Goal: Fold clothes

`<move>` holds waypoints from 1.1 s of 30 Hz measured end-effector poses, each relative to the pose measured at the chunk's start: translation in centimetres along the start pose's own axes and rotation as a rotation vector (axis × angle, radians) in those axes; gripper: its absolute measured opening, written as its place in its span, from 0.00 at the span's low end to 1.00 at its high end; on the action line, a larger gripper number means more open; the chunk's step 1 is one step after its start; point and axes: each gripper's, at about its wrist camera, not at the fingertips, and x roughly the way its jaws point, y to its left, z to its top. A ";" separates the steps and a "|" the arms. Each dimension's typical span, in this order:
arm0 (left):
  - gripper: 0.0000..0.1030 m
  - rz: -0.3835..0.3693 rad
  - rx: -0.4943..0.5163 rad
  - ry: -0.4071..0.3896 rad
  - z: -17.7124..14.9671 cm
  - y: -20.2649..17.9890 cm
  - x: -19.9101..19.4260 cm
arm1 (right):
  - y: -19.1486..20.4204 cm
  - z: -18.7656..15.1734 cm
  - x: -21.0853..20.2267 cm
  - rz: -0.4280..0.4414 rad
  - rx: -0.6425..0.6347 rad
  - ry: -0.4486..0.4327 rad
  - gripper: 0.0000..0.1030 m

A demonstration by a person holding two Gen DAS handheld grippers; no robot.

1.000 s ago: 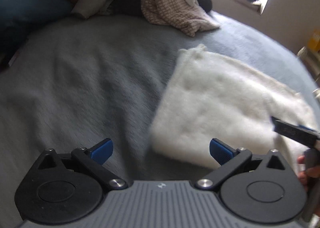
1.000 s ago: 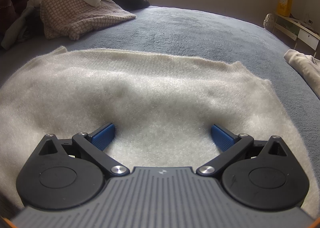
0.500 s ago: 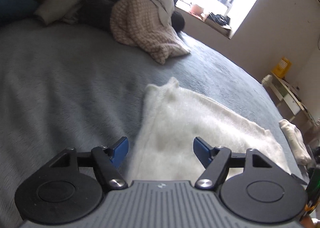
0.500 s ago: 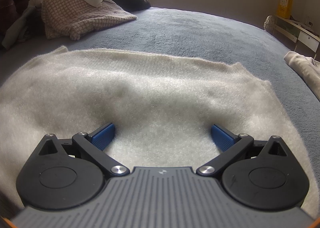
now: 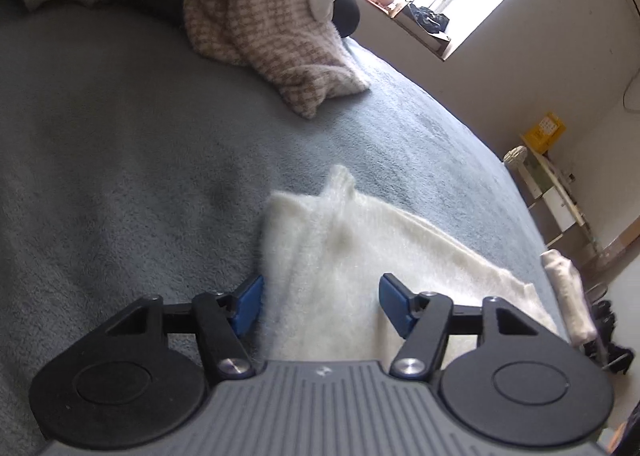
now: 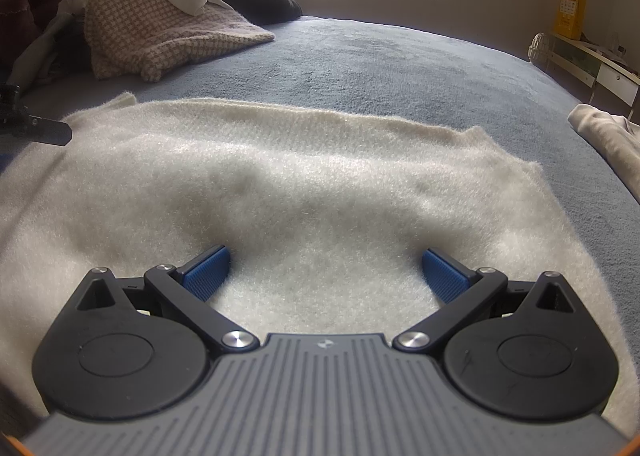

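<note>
At six o'clock on the bed (image 5: 120, 144), left tool (image 5: 318, 302) has arrived, jaws closing astride white garment (image 5: 360, 256) edge, ungripped; right tool (image 6: 326, 274) rests apart.

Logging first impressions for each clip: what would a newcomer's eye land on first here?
The fluffy white garment spread flat on the grey-blue bed cover, filling the foreground. Both hand-held grippers sit at it: the right hand-held gripper open over its middle, the left hand-held gripper closing around its left edge. Behind, a checked garment tops a heap near the bright window.

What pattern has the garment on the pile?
Beige-and-white houndstooth check, clearest in right wrist view.
</note>
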 end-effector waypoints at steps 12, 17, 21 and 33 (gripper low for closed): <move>0.61 -0.148 -0.091 0.134 -2.5 2.1 -2.8 | -0.1 0.0 0.1 0.003 0.001 0.000 0.99; 0.62 -0.163 -0.059 0.190 -4.1 2.2 -3.8 | -0.1 0.0 0.0 0.002 0.003 0.000 0.99; 0.64 -0.159 -0.053 0.194 -4.6 2.0 -3.5 | -0.1 0.0 0.1 0.001 0.002 -0.001 0.99; 0.57 -0.055 -0.020 0.175 -4.8 0.2 -2.7 | 0.0 0.0 0.0 0.001 0.001 -0.002 0.99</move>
